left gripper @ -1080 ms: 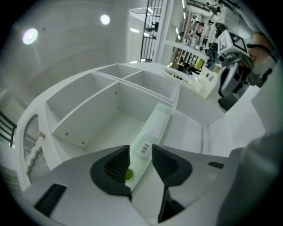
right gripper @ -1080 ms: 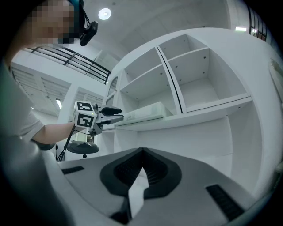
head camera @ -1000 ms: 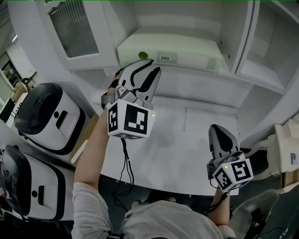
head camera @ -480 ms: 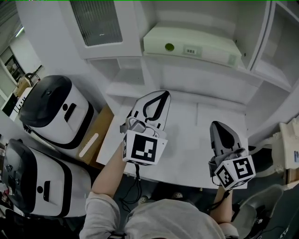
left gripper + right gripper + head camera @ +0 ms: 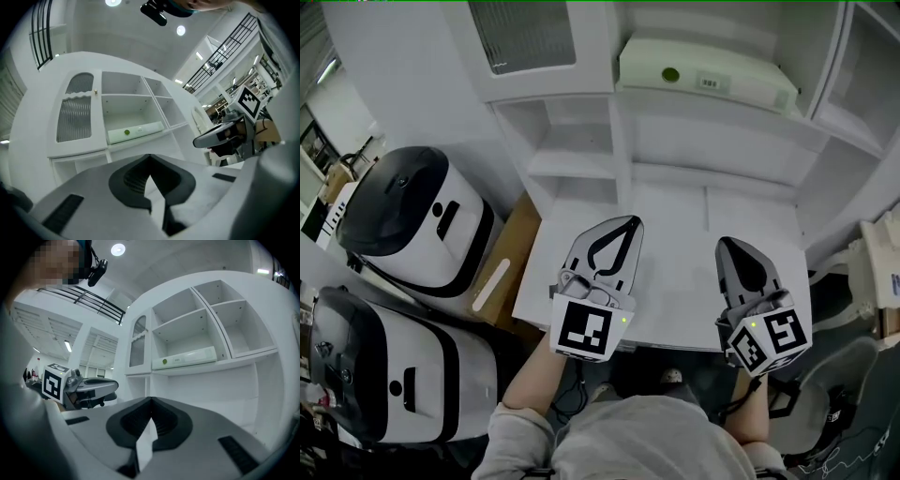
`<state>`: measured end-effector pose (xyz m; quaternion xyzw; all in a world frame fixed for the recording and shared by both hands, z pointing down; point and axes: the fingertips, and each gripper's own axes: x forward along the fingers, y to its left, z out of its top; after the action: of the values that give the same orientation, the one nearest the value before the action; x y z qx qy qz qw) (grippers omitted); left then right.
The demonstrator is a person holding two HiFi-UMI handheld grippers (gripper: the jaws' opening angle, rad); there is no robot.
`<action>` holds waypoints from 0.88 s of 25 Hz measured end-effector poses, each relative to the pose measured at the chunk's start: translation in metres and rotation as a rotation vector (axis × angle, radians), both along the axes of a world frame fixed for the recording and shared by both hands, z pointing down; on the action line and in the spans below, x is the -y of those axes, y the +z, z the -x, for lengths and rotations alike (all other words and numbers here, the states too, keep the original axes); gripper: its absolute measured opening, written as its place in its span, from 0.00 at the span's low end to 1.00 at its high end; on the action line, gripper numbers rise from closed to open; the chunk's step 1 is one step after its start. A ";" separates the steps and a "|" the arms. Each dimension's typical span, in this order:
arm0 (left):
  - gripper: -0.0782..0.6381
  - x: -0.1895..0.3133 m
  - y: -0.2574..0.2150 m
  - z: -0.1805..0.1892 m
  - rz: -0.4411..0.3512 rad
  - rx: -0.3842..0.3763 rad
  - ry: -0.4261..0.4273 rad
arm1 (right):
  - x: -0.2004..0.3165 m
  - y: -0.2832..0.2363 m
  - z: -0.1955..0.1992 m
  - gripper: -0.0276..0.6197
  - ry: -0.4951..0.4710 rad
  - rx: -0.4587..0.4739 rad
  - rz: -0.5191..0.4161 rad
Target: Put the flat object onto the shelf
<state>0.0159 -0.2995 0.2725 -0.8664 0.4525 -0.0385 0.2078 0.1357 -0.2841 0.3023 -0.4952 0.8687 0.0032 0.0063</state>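
Flat object (image 5: 708, 73) lies up at 12 to 1 o'clock in the head view, a pale slab flat on the shelf (image 5: 722, 111) inside the wide compartment. There's a round green dot on its front, and a small label beside it, too small to read. Its right end runs close behind an upright of the shelf unit. At 11 o'clock a ribbed door (image 5: 532, 33) closes off another compartment, and what's behind it can't be made out.

Down at 6 o'clock, the left hand-held gripper (image 5: 628, 223) hovers over the white surface (image 5: 675, 211), jaws pressed together with nothing between them. At 5 o'clock the right hand-held gripper (image 5: 727, 246) hangs level over the same surface, tips also met and pinching nothing. Both are well apart from the flat object.

Out at 9 o'clock stands a white-and-black appliance (image 5: 412, 220). A second appliance (image 5: 366, 375) at 8 o'clock is cut off by the picture's edge. A cardboard box (image 5: 514, 248) is wedged between the upper one and the surface, mostly hidden.
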 end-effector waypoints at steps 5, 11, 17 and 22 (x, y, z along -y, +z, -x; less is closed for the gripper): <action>0.13 -0.020 0.011 0.027 0.049 -0.094 0.029 | -0.022 0.007 0.027 0.06 0.025 -0.012 0.008; 0.13 -0.039 0.021 0.056 0.082 -0.152 0.055 | -0.048 0.012 0.052 0.06 0.064 -0.008 0.011; 0.13 -0.053 0.035 0.077 0.117 -0.160 0.069 | -0.067 0.020 0.070 0.06 0.095 -0.008 0.016; 0.13 -0.061 0.041 0.082 0.123 -0.173 0.089 | -0.076 0.023 0.078 0.06 0.113 -0.010 0.021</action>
<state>-0.0663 -0.2381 0.3139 -0.8967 0.4268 0.0179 0.1159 0.0579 -0.2085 0.3250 -0.5435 0.8394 -0.0033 -0.0033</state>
